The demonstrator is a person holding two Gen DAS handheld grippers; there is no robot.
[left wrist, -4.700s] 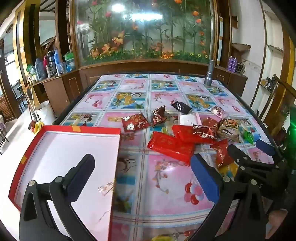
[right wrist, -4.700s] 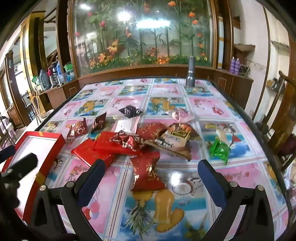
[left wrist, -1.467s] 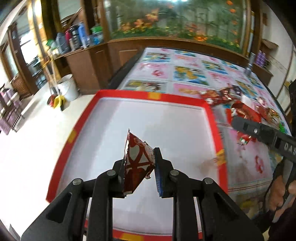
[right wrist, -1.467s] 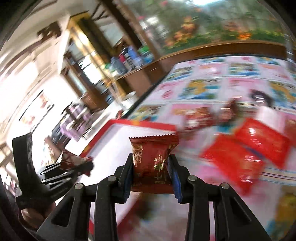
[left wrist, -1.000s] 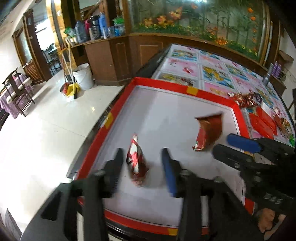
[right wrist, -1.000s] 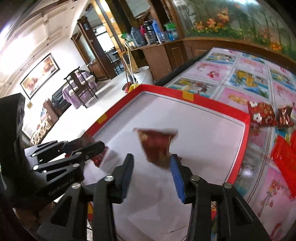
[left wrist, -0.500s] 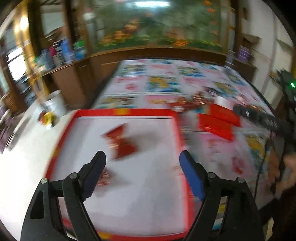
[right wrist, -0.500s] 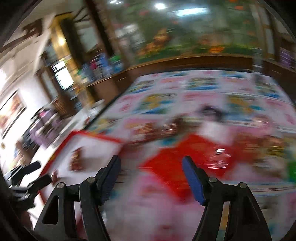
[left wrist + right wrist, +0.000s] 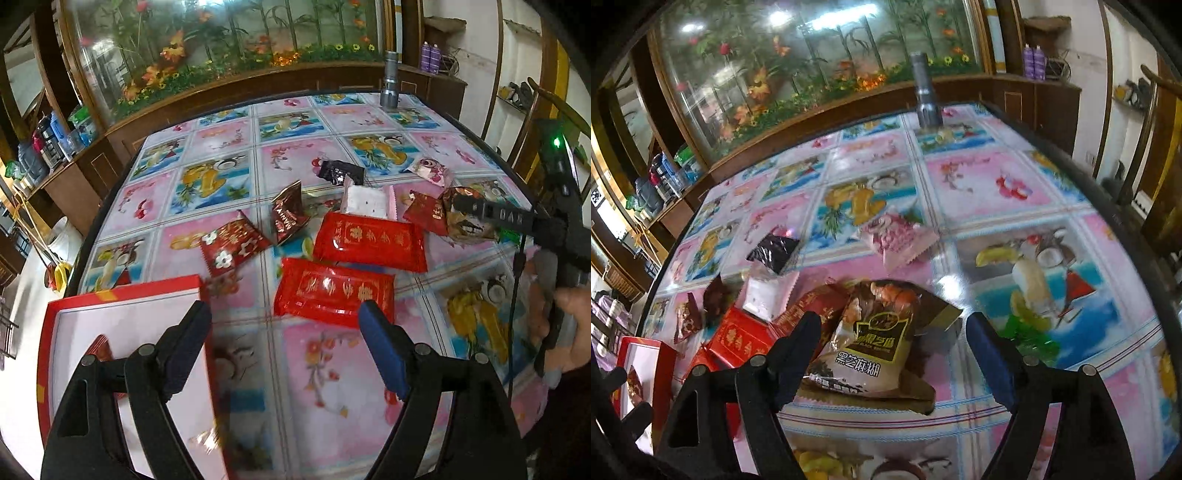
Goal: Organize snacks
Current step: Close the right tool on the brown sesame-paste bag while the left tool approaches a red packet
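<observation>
Listing what lies before you: your left hand-held gripper, spread wide and carrying nothing, hangs over the counter between the red-rimmed box and the nearer flat red packet; its jaws opened within the last second. Your right hand-held gripper, also spread with jaws just widened further, frames a brown-and-cream snack bag that lies on the counter, pads not pressing it (the bag rests partly over a red packet beside it). Inside the box: one dark red snack near the left wall. Loose on the counter: a second flat red packet, a red flowered packet, a small maroon packet standing tilted, a white packet, a black packet, a pink packet, a green sweet. At the far edge, a grey flashlight stands upright.
</observation>
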